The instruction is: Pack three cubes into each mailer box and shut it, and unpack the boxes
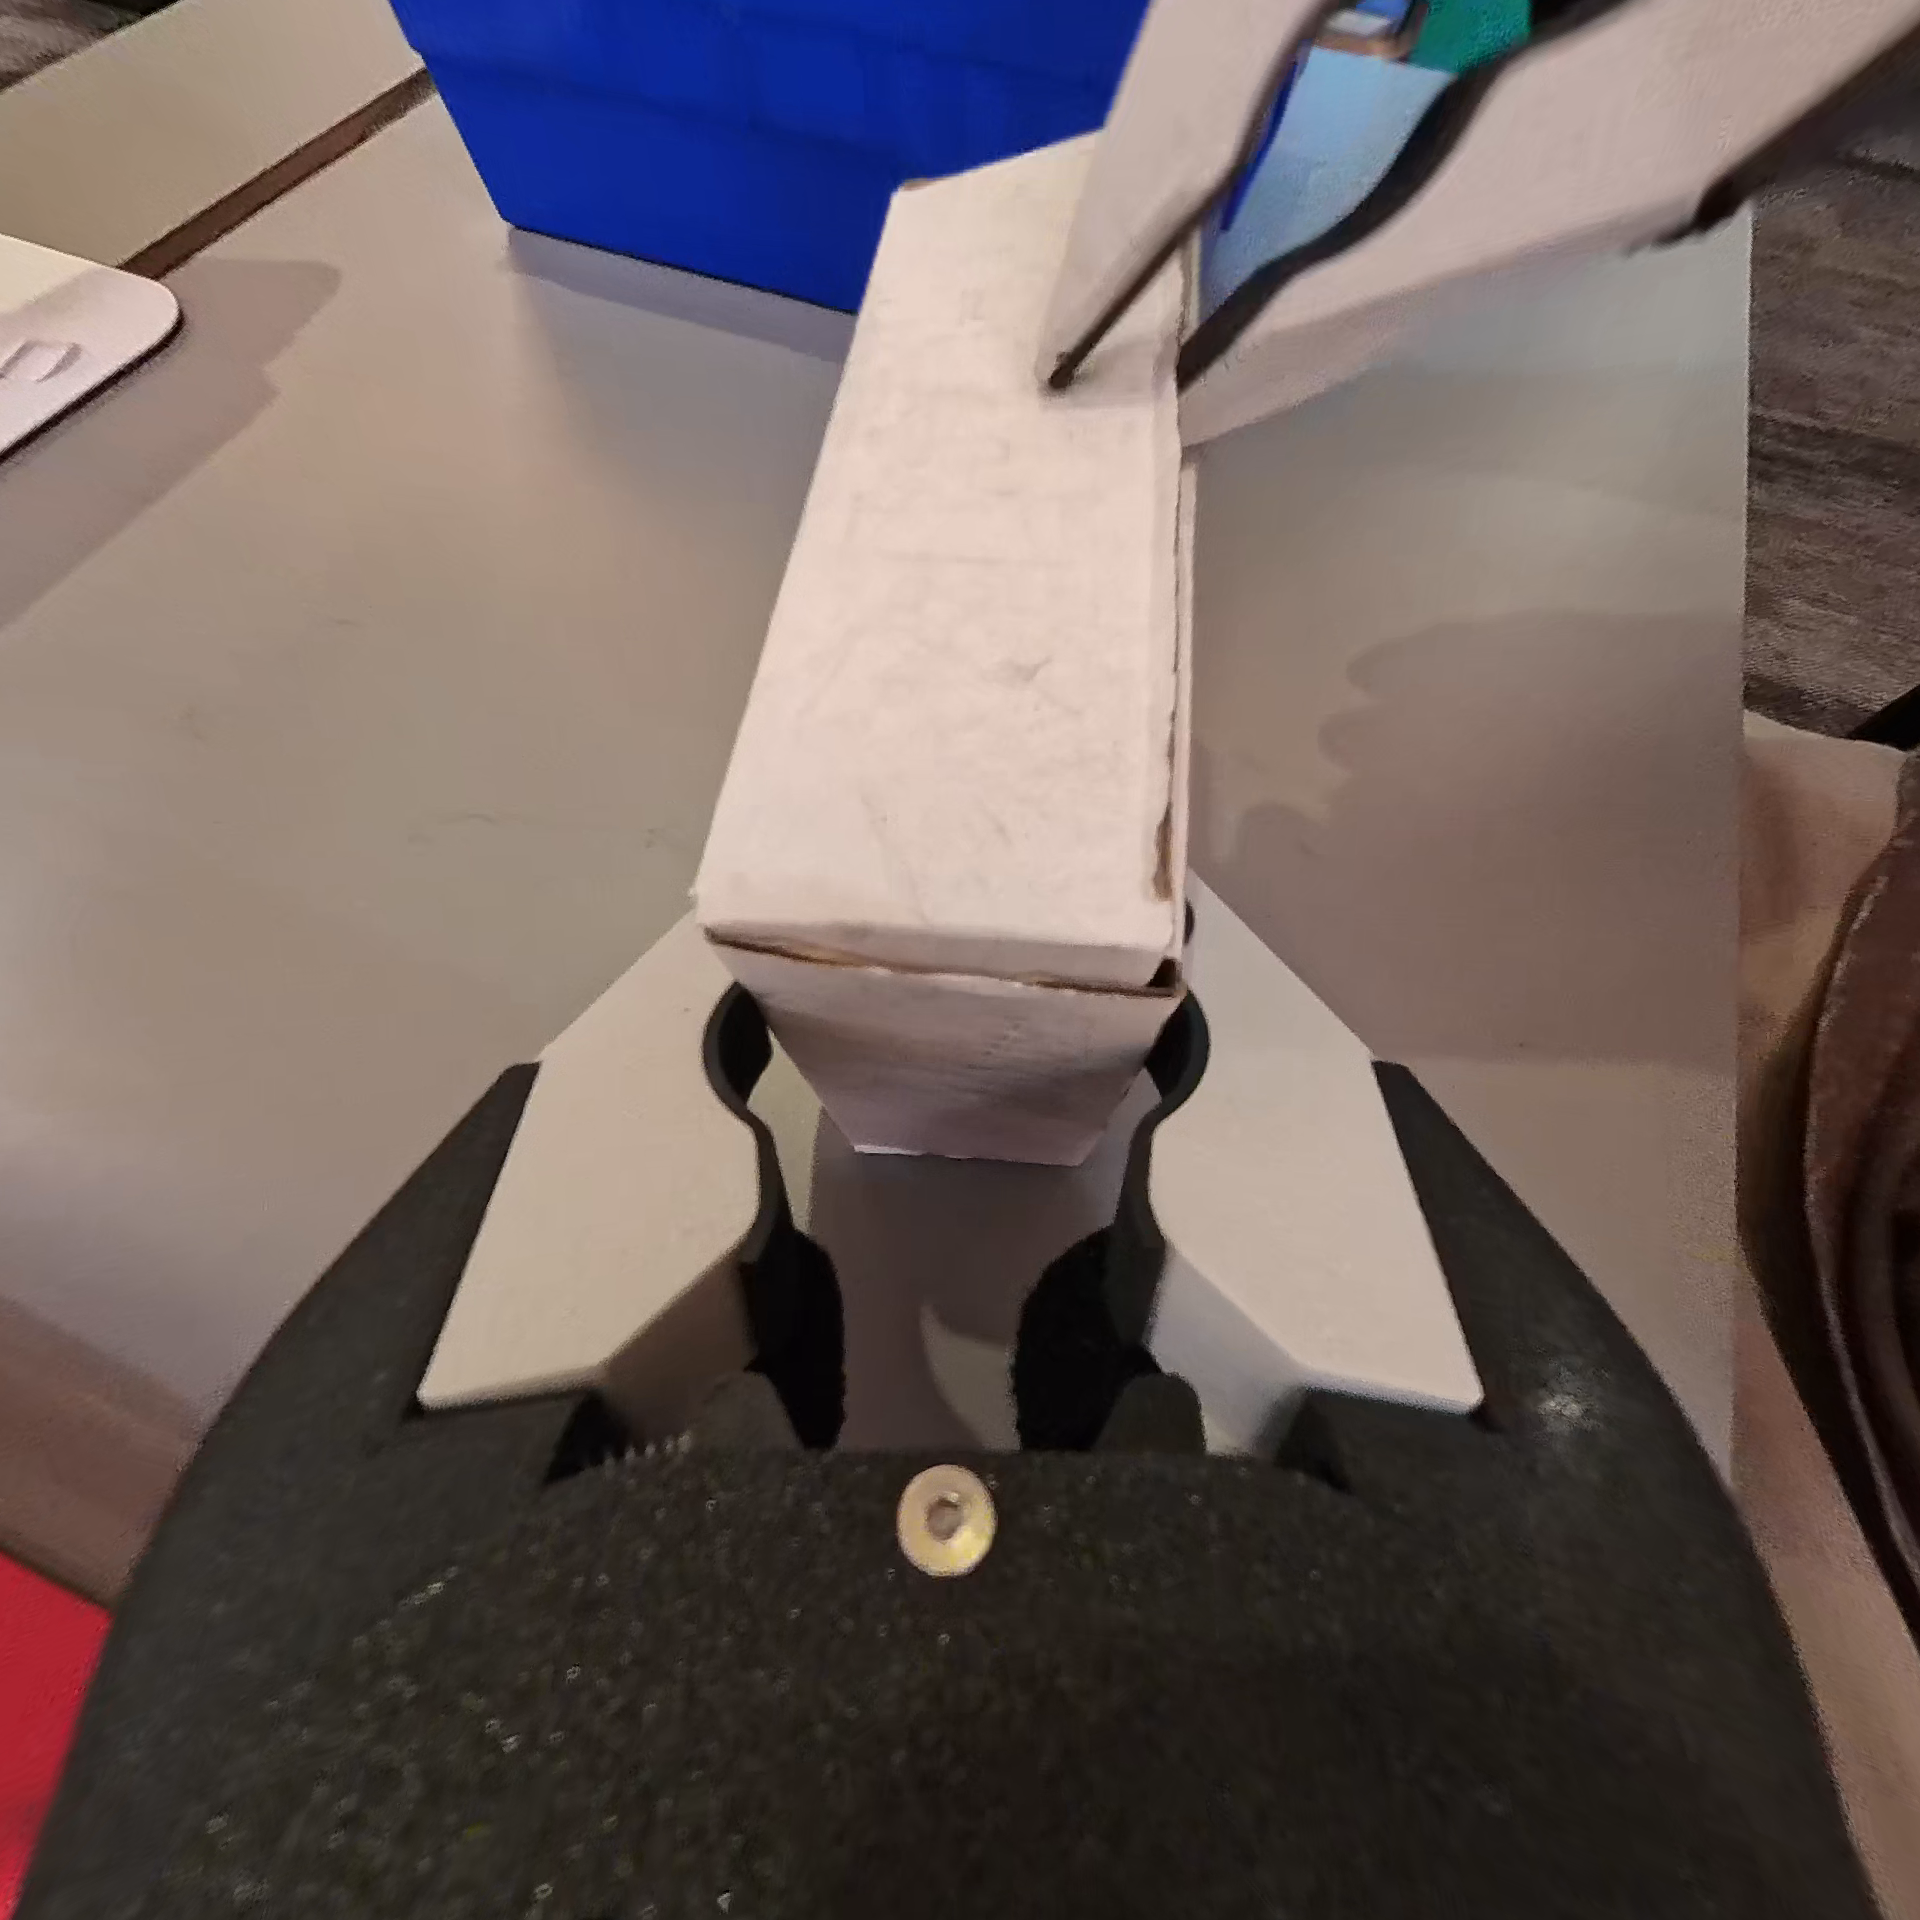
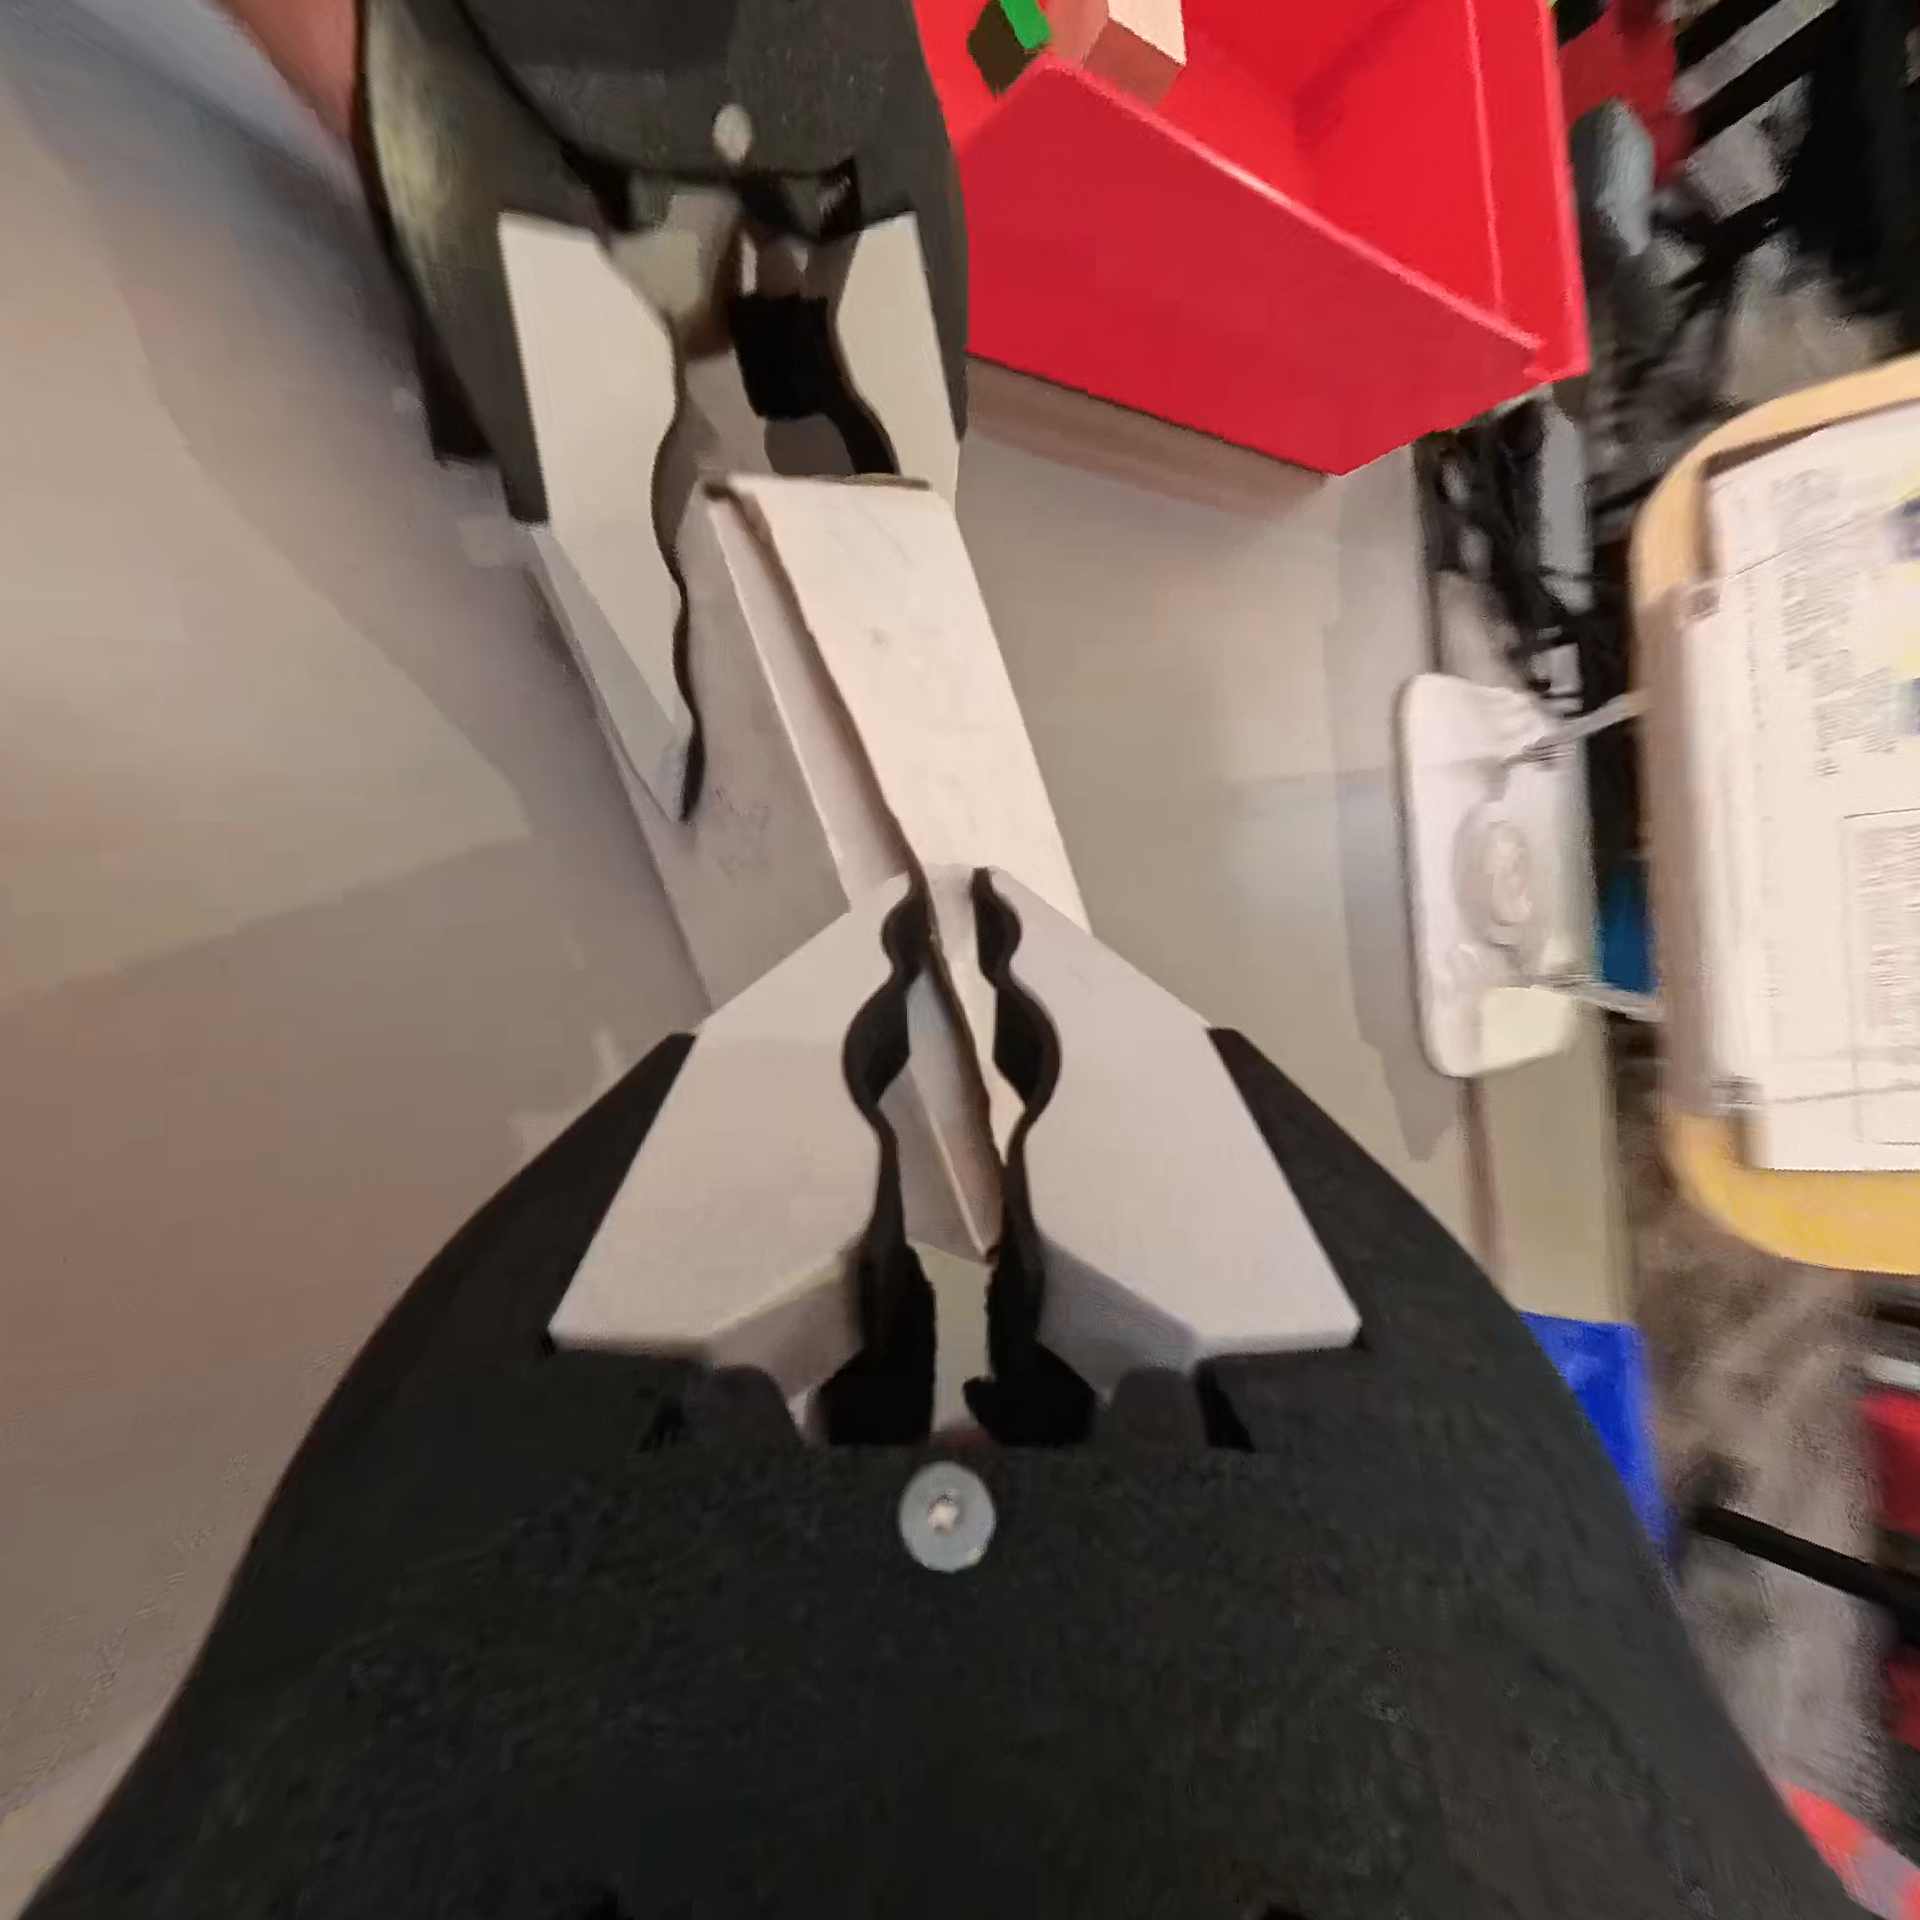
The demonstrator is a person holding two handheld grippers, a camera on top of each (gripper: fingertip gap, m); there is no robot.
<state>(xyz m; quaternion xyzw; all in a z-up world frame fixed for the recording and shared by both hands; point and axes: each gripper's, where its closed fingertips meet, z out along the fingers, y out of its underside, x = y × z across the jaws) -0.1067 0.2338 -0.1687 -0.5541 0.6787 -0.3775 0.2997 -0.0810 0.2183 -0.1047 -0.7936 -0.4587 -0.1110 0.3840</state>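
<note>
A white mailer box [image 1: 966,644] is closed and runs lengthwise away from my left gripper [image 1: 961,1029]. The left gripper is shut on the box's near end, one finger on each side. My right gripper [image 1: 1122,364] comes in from the upper right at the box's far right edge. In the right wrist view the right gripper [image 2: 951,894] is shut on a thin cardboard edge of the box [image 2: 914,665]. One of the left gripper's fingers [image 2: 582,436] shows at the far end there. Coloured cubes [image 2: 1023,26] lie in a red bin [image 2: 1247,291].
A blue bin [image 1: 727,125] stands just behind the box on the grey table [image 1: 416,623]. A white flat device [image 2: 1486,883] lies near the table edge. A round wooden stool [image 2: 1766,1195] with papers stands beside the table. A brown object [image 1: 1860,1195] is at the right. One gripper's finger ends stand about 8 cm off the other's. Left tips and right tips are each some 40 cm from the round wooden stool [image 2: 1766,1195].
</note>
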